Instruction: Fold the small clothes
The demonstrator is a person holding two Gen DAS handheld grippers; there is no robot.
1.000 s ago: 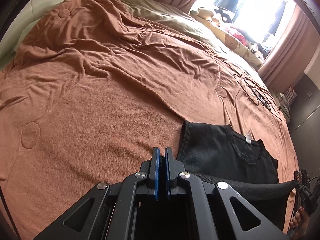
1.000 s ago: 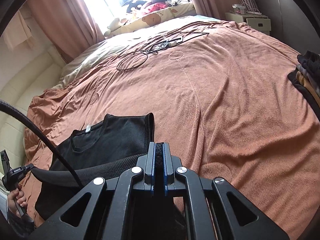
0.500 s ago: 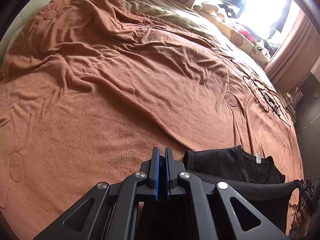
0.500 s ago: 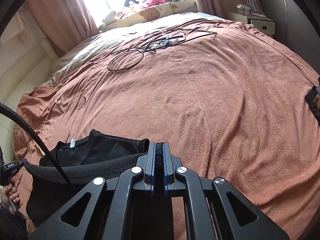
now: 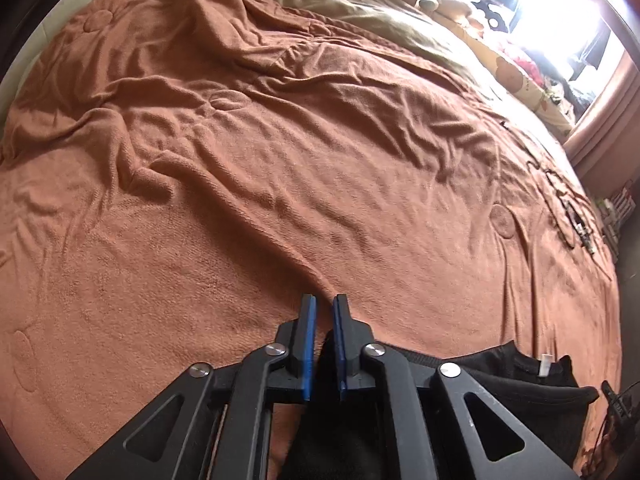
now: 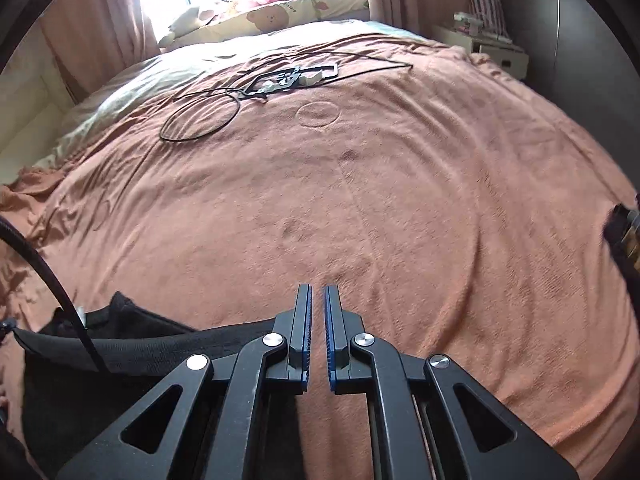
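A black top [image 5: 520,376] with a white neck label [image 5: 546,370] lies on the brown blanket [image 5: 280,200], folded over itself, low and to the right in the left wrist view. My left gripper [image 5: 324,300] hovers at the top's left edge. Its jaws are opening; black cloth shows low in the gap, and the pads do not press on it. In the right wrist view the same top [image 6: 140,336] lies at the lower left. My right gripper [image 6: 317,290] stands slightly open at its right edge, with only blanket [image 6: 400,200] showing between the pads.
Black cables [image 6: 200,120] and small white parts lie far out on the blanket. Bear-print pillows [image 6: 272,16] sit under the bright window. A dark pile of clothes [image 6: 624,236] is at the right edge, and a white nightstand [image 6: 492,44] stands beyond the bed.
Both grippers travelled forward over the bed with the top's edge, so less of the top shows. Both were shut on black cloth; now their jaws have parted.
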